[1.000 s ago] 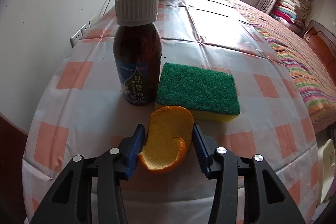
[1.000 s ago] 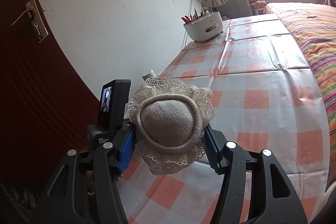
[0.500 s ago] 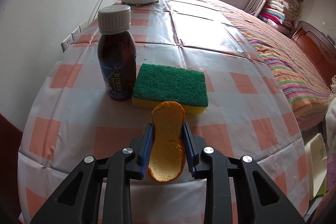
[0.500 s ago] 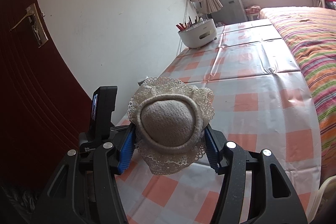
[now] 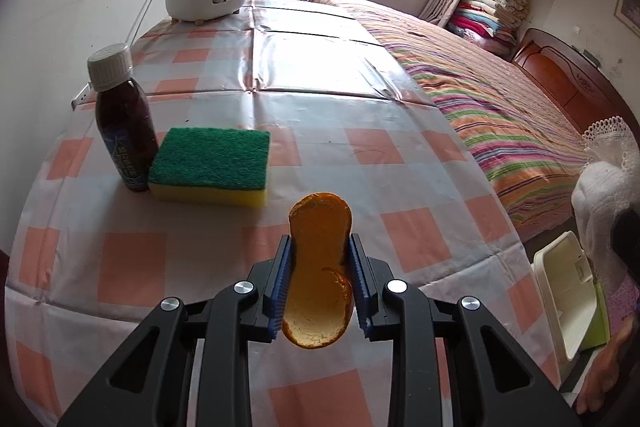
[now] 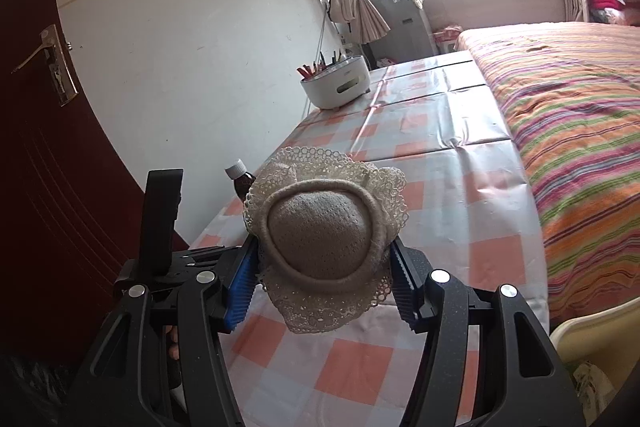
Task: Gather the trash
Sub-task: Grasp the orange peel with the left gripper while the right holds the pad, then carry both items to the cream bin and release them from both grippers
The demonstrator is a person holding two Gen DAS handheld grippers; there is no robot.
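Now, carry step | left gripper (image 5: 319, 283) clamps curled orange peel (image 5: 319, 269), clear of checked plastic tablecloth (image 5: 360, 99) | keep squeeze steady toward pale bin (image 5: 560, 291) at 3 o'clock | right gripper (image 6: 323, 267) grips lace-brimmed knitted hat (image 6: 320, 239)

Only one printed surface noted: dark blue label on the brown bottle (image 5: 124, 131), standing at the left of the table (image 5: 320, 115) beside the sponge (image 5: 210, 163). Label carries pale characters and a white emblem; too small and curved to read. No other text legible.
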